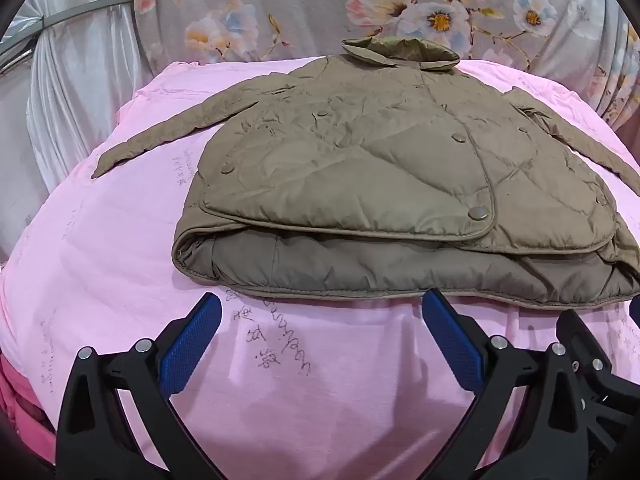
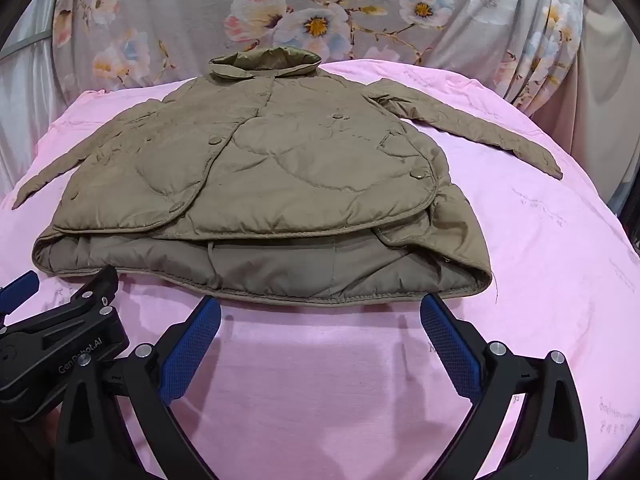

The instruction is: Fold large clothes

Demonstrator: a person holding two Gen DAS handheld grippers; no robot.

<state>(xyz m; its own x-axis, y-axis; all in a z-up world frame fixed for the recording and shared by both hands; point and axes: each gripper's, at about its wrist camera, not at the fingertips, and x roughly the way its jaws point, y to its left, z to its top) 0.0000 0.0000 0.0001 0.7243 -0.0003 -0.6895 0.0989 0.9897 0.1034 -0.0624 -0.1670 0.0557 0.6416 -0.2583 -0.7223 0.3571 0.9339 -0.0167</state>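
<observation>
Olive quilted jacket (image 1: 360,168) lying flat on pink sheet (image 1: 120,248), before floral curtain (image 1: 304,4); both grippers' fingers (image 1: 192,332) (image 2: 448,340) hovering near its hem, spread wide, gripping nothing.

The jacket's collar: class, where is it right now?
In both wrist views the collar lies at the jacket's far end, by the flowered cloth.

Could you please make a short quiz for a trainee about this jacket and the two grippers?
1. True or false: the jacket lies on a pink sheet.
2. The left gripper is: A) shut on the hem, B) open, holding nothing.
3. Which part of the jacket is nearest the right gripper?

Key: 1 true; 2 B; 3 the bottom hem, with both sleeves spread out sideways.
</observation>
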